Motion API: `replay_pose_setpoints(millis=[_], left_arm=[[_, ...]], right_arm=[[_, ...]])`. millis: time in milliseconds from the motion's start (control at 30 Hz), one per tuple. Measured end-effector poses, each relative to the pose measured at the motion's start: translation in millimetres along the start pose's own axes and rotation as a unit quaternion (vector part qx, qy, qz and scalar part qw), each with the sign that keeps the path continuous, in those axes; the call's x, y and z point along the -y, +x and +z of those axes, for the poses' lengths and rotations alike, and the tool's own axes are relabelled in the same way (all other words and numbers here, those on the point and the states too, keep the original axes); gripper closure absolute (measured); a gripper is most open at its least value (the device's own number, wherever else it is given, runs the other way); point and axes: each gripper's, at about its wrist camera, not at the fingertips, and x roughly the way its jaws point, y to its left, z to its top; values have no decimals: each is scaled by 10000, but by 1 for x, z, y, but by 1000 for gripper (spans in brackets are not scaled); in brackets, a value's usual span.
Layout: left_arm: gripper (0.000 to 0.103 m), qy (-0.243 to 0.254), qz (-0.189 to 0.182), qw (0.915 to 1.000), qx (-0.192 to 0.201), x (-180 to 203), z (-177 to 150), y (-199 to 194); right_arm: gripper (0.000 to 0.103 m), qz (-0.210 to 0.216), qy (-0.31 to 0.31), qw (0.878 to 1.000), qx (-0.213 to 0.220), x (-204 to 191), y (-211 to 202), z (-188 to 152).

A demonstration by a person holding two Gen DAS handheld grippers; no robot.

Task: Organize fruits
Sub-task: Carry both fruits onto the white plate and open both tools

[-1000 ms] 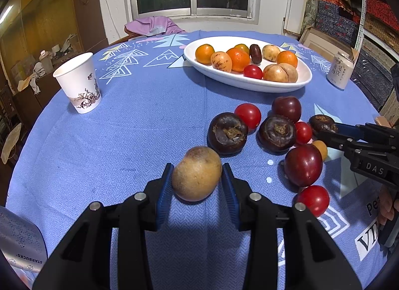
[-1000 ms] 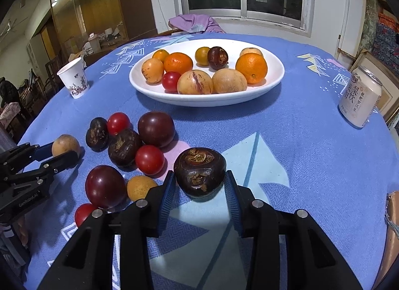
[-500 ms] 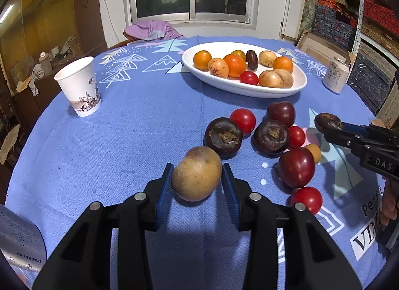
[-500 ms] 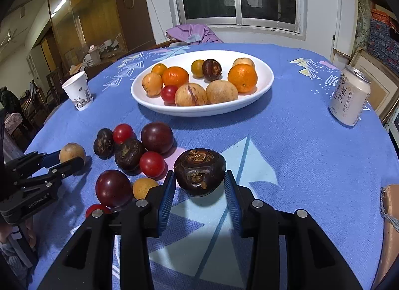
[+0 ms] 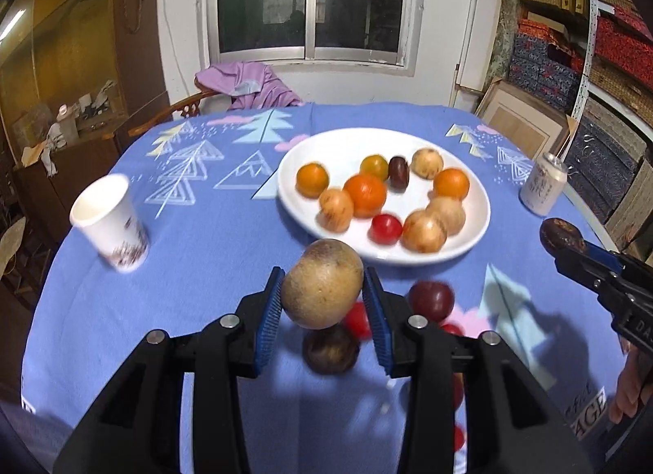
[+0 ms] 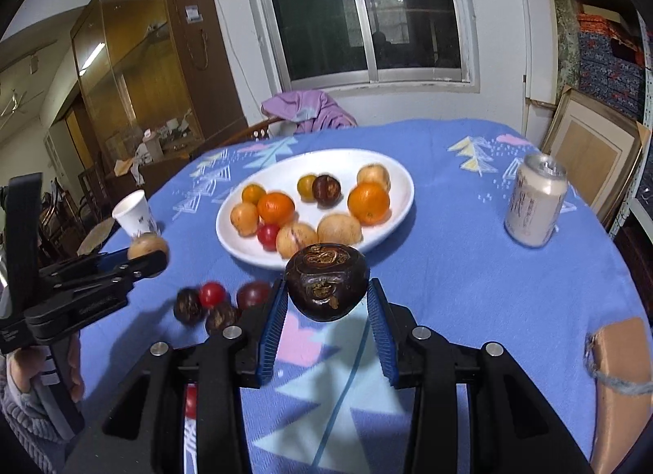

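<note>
Two fruits are in the air, one per gripper. Nearest in the left wrist view: left gripper [image 5: 322,302] with its fingers clamped on a tan round fruit [image 5: 322,284], held clear of the surface. Below and just past it, loose dark and red fruits [image 5: 431,300] lie blurred on the blue surface [image 5: 204,270]. Right wrist view: right gripper [image 6: 326,306] with fingers clamped on a dark brown fruit [image 6: 326,280], likewise lifted. Farther on, straight ahead of both pairs of fingers, sits the white plate [image 6: 402,176], already holding oranges and tan fruits. Judgement: plate lies forward and below each held fruit; neither is over the rim yet. Which gripper is nearer, I cannot tell. Open plate space shows at the far side.
</note>
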Motion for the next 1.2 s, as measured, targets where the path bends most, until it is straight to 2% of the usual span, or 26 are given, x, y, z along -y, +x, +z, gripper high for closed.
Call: replay_pose_setpoints(millis=[200,300,433,700,833,1033,1200], left_arm=[[64,179,-232,9996,34,33,28,23],[64,221,-304,9993,-47,44,35,40],[64,238,-312,9991,-143,47,39,65],[64,231,-304,9990,-233,41,40,95],[64,270,-308,9989,-215,41,42,100],[59,270,-305,9990,-185,40,42,97],[48,212,-285,9994,-24,37,46,81]], right_arm=[[62,-4,150,9999,-33,-1,38,50],[62,40,308,9994,-118,-1,65,62],[62,77,470,9984,-304,2,102,69],[62,72,200,9979,-605,-7,146,64],[61,50,67,9977,-679,-9,152,61],[57,-65,77,9986,-525,-5,145,64],[55,-75,125,9993,-331,-2,128,71]])
